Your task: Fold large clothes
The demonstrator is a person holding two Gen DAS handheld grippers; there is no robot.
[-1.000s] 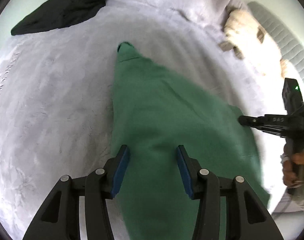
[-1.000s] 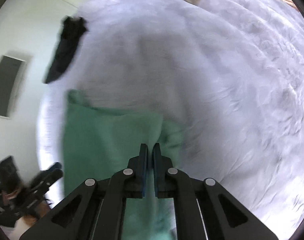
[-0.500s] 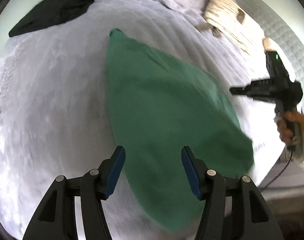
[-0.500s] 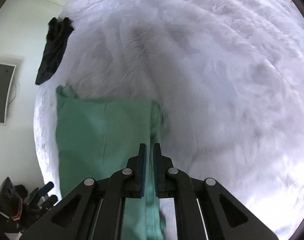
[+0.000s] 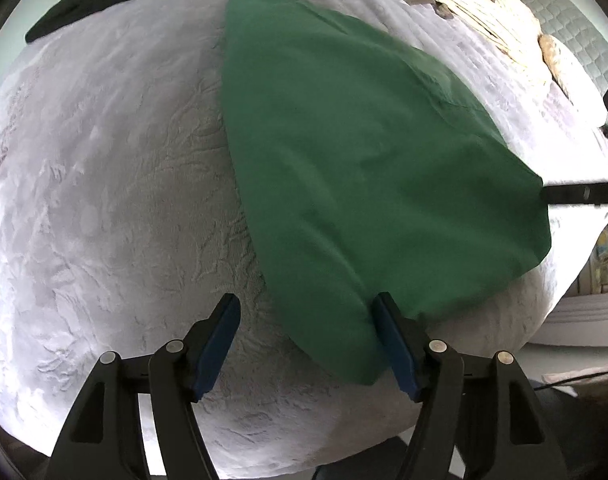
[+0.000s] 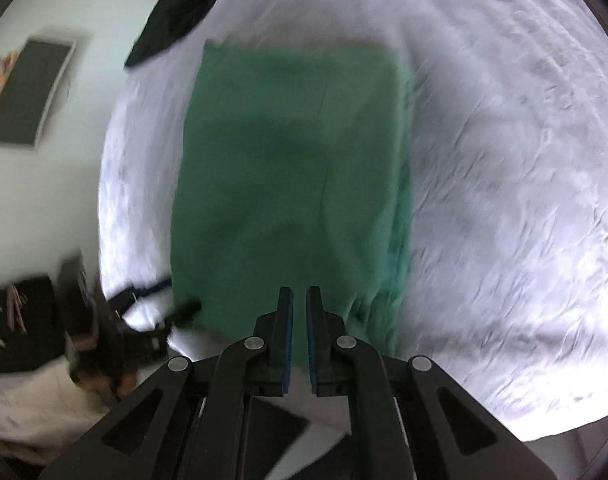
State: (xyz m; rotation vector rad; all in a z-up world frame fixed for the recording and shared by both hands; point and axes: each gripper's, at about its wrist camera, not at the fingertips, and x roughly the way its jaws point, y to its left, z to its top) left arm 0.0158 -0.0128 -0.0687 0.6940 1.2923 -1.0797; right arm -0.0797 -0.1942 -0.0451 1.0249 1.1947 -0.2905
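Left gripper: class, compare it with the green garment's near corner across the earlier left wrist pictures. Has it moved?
Yes. The left gripper has drawn back off the green garment towards its near corner, jaws opening, nothing gripped.

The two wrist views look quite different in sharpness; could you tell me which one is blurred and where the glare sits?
Left wrist view: sharp, the green garment and white bedspread crisp, glare washing out the pillows at upper right. Right wrist view: motion-smeared across the garment and room; only the right gripper stays sharp. Both bend strongly at the fisheye rim.
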